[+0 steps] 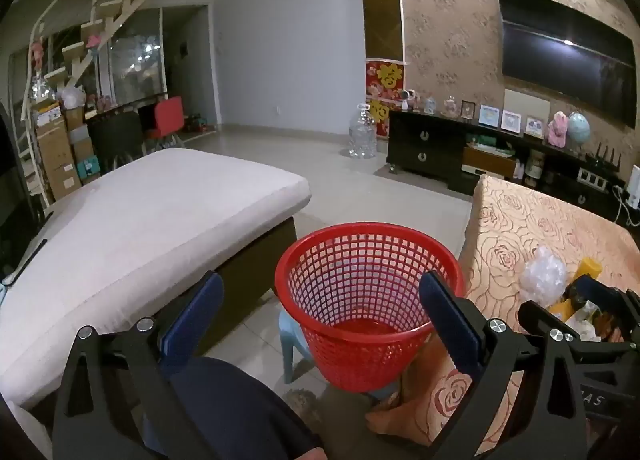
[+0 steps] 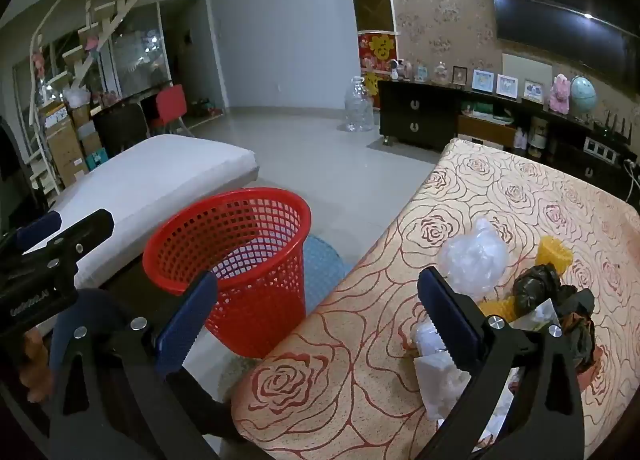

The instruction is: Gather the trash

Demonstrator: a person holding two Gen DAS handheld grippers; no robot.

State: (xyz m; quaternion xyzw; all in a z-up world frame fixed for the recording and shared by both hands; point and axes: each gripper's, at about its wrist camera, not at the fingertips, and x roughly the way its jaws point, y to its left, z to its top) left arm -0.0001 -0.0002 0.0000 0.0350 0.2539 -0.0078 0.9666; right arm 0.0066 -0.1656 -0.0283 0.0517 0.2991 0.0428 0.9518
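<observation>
— Left wrist view: what's framed?
— Left gripper [image 1: 320,312], jaws spread wide and empty, above a red basket [image 1: 370,300] on the floor.
— And right?
— Right gripper [image 2: 318,312] equally wide, nothing held; crumpled trash [image 2: 474,256] lies on the rose-patterned table [image 2: 500,188].

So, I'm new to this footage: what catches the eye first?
The bright red mesh basket on the floor beside the table, empty as far as shows. Next, the rose-patterned tablecloth with a heap of trash at its near right: clear crumpled plastic, yellow and black scraps.
</observation>
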